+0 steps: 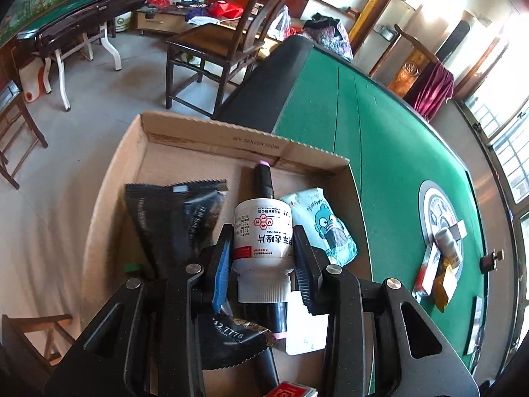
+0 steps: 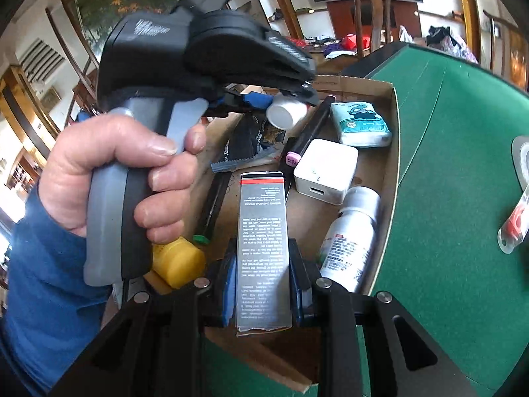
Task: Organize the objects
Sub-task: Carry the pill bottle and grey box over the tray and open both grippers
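Observation:
A cardboard box (image 1: 231, 135) sits on the green table (image 1: 390, 152); it also shows in the right wrist view (image 2: 386, 178). My left gripper (image 1: 261, 248) is shut on a white pill bottle (image 1: 263, 231) and holds it above the box; in the right wrist view the left gripper (image 2: 291, 99) holds the white pill bottle (image 2: 286, 112) over the box's far part. My right gripper (image 2: 263, 284) is shut on a long grey printed carton (image 2: 263, 248) above the box's near part.
In the box lie black sachets (image 1: 172, 211), a marker (image 1: 263, 178), a tissue pack (image 2: 360, 124), a white cube charger (image 2: 325, 170), another white bottle (image 2: 352, 241) and a yellow item (image 2: 178, 261). Several small items (image 1: 443, 254) lie on the table's centre disc. A wooden chair (image 1: 218, 43) stands beyond.

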`<state>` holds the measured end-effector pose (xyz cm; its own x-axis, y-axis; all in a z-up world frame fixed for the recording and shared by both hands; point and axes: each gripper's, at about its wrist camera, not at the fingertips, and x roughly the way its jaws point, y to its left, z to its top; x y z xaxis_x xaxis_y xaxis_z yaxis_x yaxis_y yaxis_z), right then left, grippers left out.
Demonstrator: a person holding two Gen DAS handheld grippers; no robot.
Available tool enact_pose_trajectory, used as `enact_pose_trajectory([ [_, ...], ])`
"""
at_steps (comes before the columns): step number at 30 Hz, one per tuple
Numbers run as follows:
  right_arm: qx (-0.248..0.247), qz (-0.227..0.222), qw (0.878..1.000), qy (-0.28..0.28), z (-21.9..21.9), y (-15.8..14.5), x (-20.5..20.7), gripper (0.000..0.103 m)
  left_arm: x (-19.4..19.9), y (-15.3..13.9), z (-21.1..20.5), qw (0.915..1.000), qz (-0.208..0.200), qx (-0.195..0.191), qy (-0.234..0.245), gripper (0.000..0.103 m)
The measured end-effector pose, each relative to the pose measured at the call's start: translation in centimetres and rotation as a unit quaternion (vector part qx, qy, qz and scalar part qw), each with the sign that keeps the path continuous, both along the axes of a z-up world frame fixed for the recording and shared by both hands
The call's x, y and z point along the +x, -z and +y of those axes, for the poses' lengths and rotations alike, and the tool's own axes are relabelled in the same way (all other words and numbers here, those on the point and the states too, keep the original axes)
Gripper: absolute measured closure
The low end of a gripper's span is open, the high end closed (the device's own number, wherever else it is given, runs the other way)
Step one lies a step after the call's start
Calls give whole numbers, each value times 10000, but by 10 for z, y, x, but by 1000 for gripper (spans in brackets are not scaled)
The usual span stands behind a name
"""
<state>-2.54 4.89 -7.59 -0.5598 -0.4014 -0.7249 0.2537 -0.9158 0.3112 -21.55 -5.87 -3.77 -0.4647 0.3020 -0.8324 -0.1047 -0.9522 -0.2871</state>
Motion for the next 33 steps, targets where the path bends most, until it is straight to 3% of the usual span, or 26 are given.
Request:
enact_pose_trajectory([
  [9,165,28,9998,-88,-9,3,5,77,0,3,2,9998,-37,-97,171,69],
  [20,841,456,9951,-267,-30,-5,23,75,-2,3,4,9997,-101,-122,160,68],
  [27,637,869,9938,-279,-23,-15,35,50,4,-4,-4,9996,-194,23,182,65],
  [33,234,895,9955,-215,-3,-24,30,48,11,-17,-10,9998,-98,149,118,56],
])
